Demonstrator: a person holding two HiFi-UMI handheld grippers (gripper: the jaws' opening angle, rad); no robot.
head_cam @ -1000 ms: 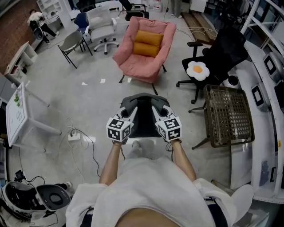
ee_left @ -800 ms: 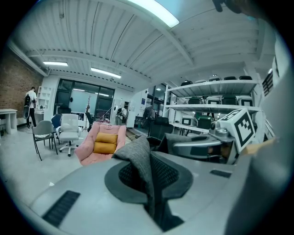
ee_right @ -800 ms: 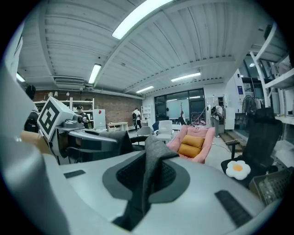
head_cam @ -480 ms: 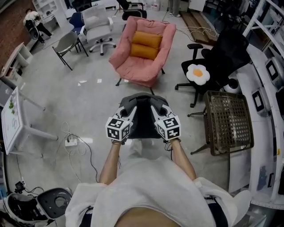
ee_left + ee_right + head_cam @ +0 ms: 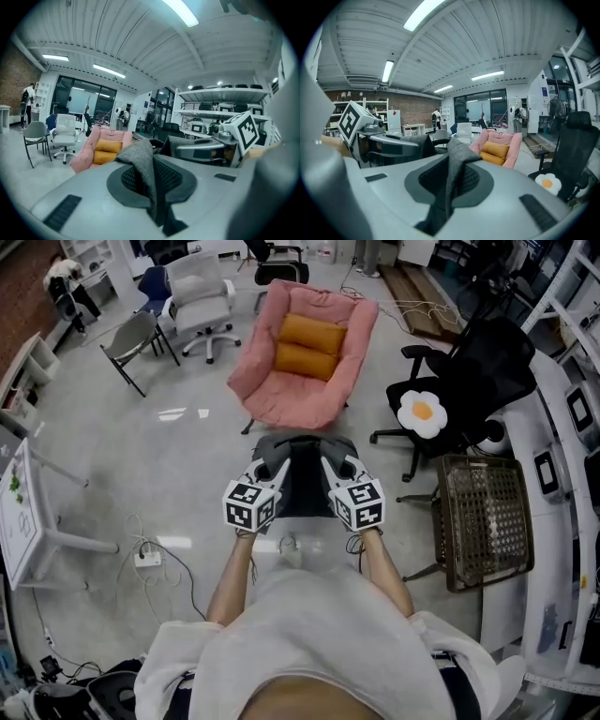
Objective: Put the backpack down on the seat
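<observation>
Between the pads of the left gripper: a fold of grey fabric, pinched, with the jaws drawn almost together and only the cloth's thickness between them. Right gripper: the same, clamped on a second grey fold. The head view shows both folds belong to the top of the backpack, dark grey and black. It hangs between the two grippers, in front of the person's body and clear of the floor. Neither grip has altered over the last second. Change noted: across that second the pink armchair with its two orange cushions has slid down the head view towards the backpack. The power strip on the floor has dropped back towards the person's feet. Read as the person walking forward with the load. The armchair now lies directly ahead, near but not yet under the backpack, and a strip of bare floor shows between them. A black office chair with an egg-shaped cushion stands off to the right, out of the path. Judgement: the task is in its carry phase and the backpack is not yet on the seat. A little more approach looks needed, then a lowering onto the seat in front of the cushions before either grip lets go.
</observation>
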